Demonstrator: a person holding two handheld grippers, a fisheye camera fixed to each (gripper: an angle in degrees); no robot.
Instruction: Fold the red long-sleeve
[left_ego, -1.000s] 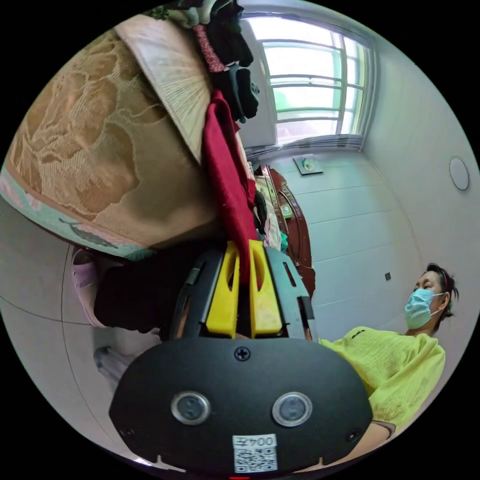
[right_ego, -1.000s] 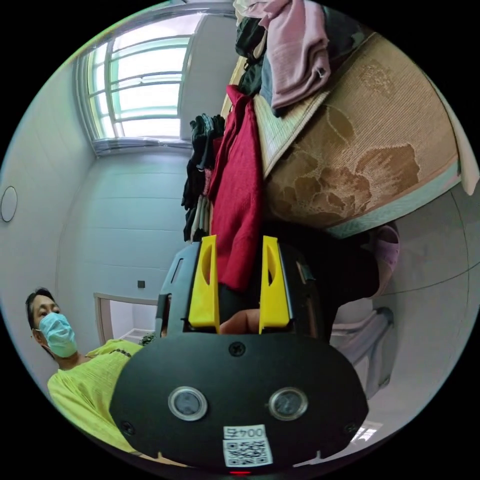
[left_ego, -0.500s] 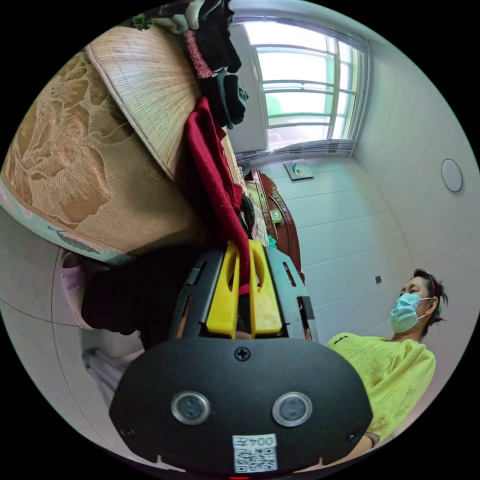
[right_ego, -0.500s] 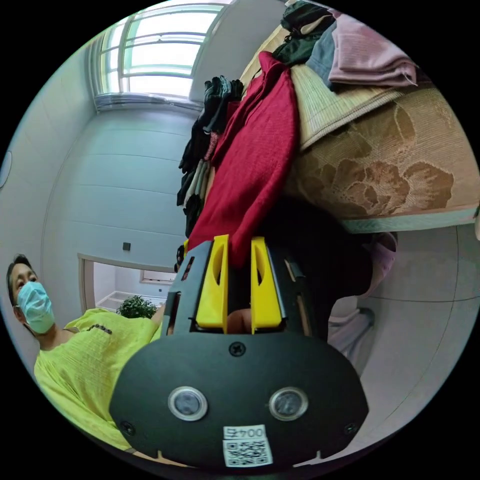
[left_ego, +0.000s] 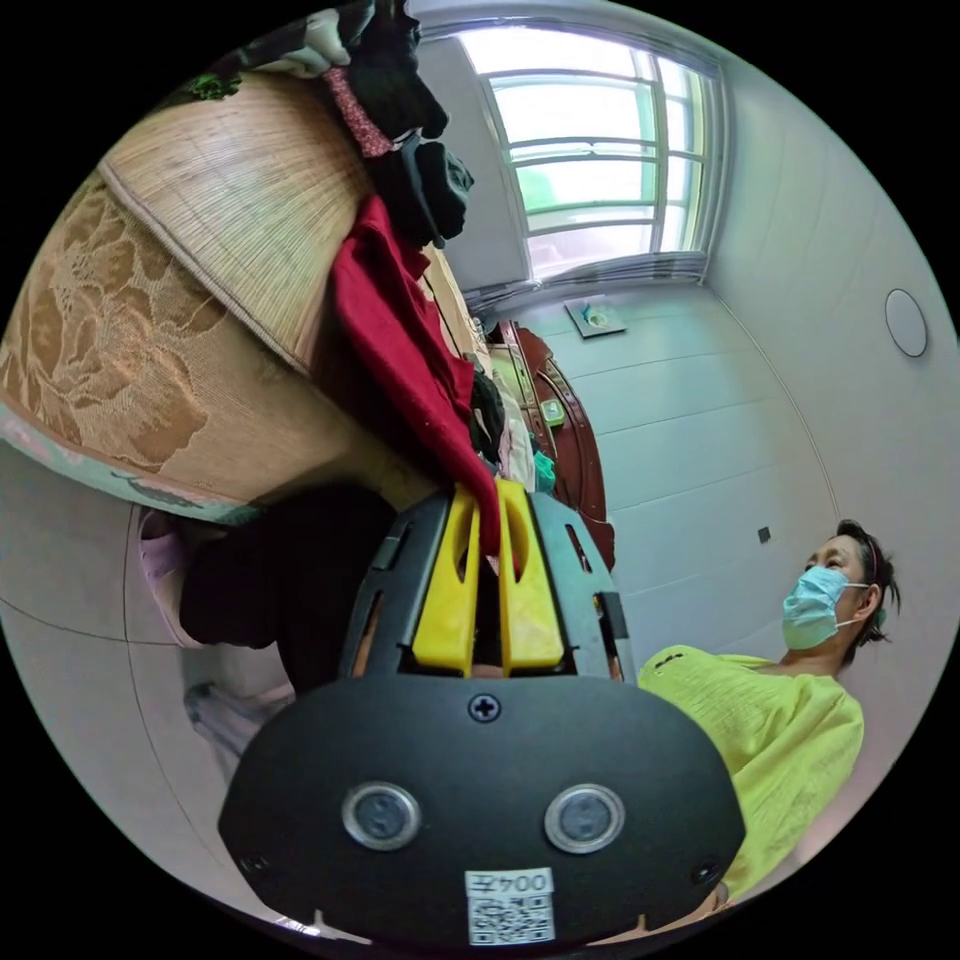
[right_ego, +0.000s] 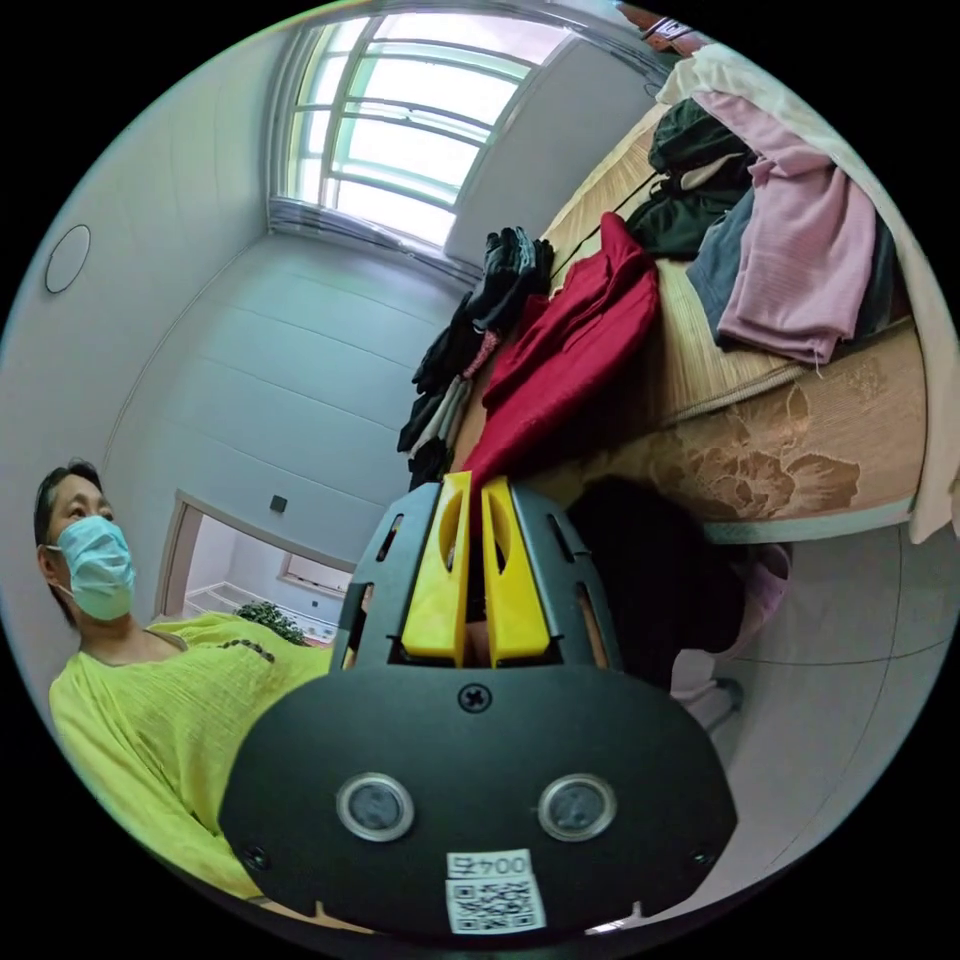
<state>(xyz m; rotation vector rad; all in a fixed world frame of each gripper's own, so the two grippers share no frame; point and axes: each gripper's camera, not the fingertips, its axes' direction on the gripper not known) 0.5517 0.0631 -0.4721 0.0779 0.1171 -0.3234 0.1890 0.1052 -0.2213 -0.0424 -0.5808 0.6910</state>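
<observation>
Shirt (left_ego: 400, 340) cloth is seen in the left gripper view clenched in the left claw (left_ego: 487, 530) as before, hanging off the bed (left_ego: 220, 210) edge.

In the right gripper view, the right claw (right_ego: 472, 520), earlier agape, is now clamped on the shirt (right_ego: 570, 350) hem below the bed (right_ego: 780, 440). With both corners held, spreading is judged next. No containers are seen.

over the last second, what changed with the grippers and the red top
The right gripper went from open around the red top to shut on its hanging edge. The left gripper stayed clamped on the top's other end throughout. The top still drapes off the woven mat on the bed, with the pink garment beside it.
</observation>
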